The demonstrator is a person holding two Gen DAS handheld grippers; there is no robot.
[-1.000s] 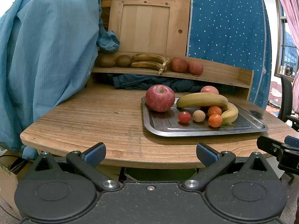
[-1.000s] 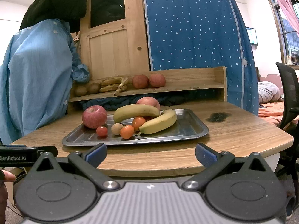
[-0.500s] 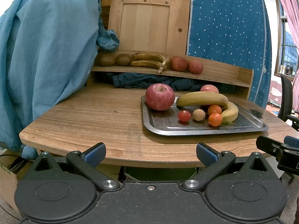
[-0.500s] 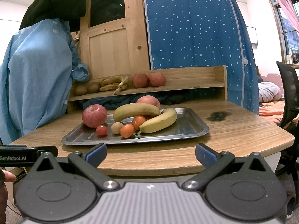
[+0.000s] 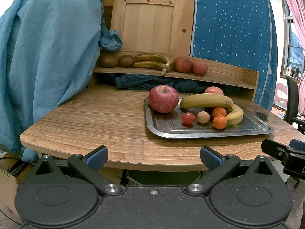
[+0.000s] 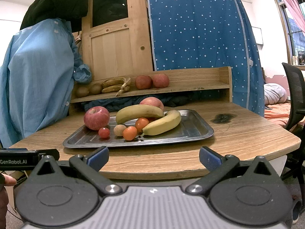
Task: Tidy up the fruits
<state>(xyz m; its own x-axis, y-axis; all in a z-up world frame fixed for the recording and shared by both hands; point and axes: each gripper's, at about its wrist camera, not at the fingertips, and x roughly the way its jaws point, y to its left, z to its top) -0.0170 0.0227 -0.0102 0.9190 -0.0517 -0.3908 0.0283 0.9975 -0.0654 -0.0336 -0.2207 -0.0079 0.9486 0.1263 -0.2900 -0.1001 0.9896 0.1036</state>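
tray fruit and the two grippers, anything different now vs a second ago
Almost nothing. The views shift only slightly. Nothing was taken hold of or let go: the left gripper and right gripper stay open and empty before the table edge, and the fruit on the tray lies as before.

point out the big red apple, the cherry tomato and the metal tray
big red apple point(image 5: 163, 99), left wrist view, middle of its front.
cherry tomato point(image 5: 188, 118), left wrist view, its centre.
metal tray point(image 6: 192, 127), right wrist view, bare floor.

Both views low (table-edge); shared tray point(image 5: 206, 131)
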